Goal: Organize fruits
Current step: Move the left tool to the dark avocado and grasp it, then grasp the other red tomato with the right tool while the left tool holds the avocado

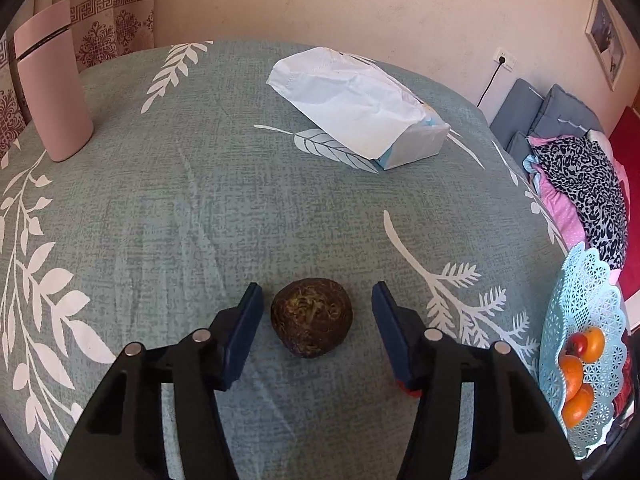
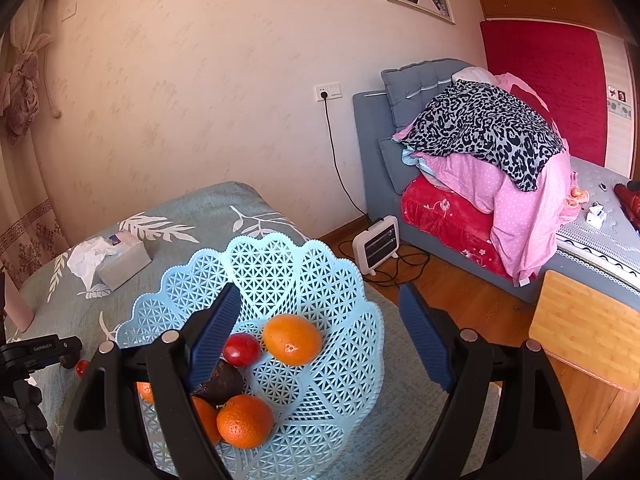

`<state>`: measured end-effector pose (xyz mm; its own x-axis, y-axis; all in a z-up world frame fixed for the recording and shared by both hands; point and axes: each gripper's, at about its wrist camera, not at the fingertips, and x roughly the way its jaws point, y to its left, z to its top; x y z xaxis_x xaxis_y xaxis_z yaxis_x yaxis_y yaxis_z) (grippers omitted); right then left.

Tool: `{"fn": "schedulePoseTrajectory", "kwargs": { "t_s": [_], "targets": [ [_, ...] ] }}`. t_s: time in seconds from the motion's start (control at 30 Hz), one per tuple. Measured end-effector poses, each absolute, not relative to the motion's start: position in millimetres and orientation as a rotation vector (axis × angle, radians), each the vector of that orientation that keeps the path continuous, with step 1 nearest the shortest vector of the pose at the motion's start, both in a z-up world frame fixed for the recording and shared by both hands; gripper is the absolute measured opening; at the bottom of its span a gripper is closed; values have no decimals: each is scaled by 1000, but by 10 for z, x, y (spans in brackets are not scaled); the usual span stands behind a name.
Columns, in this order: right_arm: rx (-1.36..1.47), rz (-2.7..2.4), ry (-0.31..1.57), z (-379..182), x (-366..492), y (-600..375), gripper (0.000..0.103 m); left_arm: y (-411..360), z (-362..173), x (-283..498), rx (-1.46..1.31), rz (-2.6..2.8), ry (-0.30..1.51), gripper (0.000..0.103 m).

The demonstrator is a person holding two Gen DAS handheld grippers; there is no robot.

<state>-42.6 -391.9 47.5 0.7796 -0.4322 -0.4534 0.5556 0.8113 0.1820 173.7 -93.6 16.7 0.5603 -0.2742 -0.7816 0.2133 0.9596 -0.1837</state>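
A dark brown round fruit (image 1: 312, 317) lies on the grey-green leaf-print tablecloth (image 1: 200, 200). My left gripper (image 1: 317, 298) is open, its blue pads on either side of the fruit, not touching it. A light blue lattice basket (image 2: 340, 280) holds oranges (image 2: 292, 339), a red fruit (image 2: 241, 349) and a dark fruit (image 2: 224, 384). It also shows in the left wrist view (image 1: 588, 280) at the right edge. My right gripper (image 2: 318, 304) is open and empty above the basket. My left gripper (image 2: 40, 350) shows at the left of the right wrist view.
A tissue pack with white paper (image 1: 360, 108) lies at the back of the table. A pink cylinder (image 1: 56, 80) stands at the back left. A sofa with piled bedding (image 2: 480, 152), a small heater (image 2: 376, 246) and a wooden stand (image 2: 584, 328) are to the right.
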Motion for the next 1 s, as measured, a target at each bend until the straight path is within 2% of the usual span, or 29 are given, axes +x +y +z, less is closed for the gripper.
{"fn": "schedulePoseTrajectory", "kwargs": {
  "t_s": [0.03,0.07,0.3,0.67,1.0],
  "targets": [
    [314,-543,409,476,-425,-3915,82,-932,165,1731,-64,-283,930,41],
    [311,-542,409,475,-421,-3908,82,-923,165,1719,-61,-286,928,41],
    [294,-544,406,473,-406,-3870,82,-799,199,1568,-95,-255,903,40],
    [267,-477,448,512,-304,-3741,82,-445,610,1208,-115,-175,742,40],
    [165,-75,574,784,195,-2873,82,-207,757,1139,-164,-136,707,40]
  ]
}}
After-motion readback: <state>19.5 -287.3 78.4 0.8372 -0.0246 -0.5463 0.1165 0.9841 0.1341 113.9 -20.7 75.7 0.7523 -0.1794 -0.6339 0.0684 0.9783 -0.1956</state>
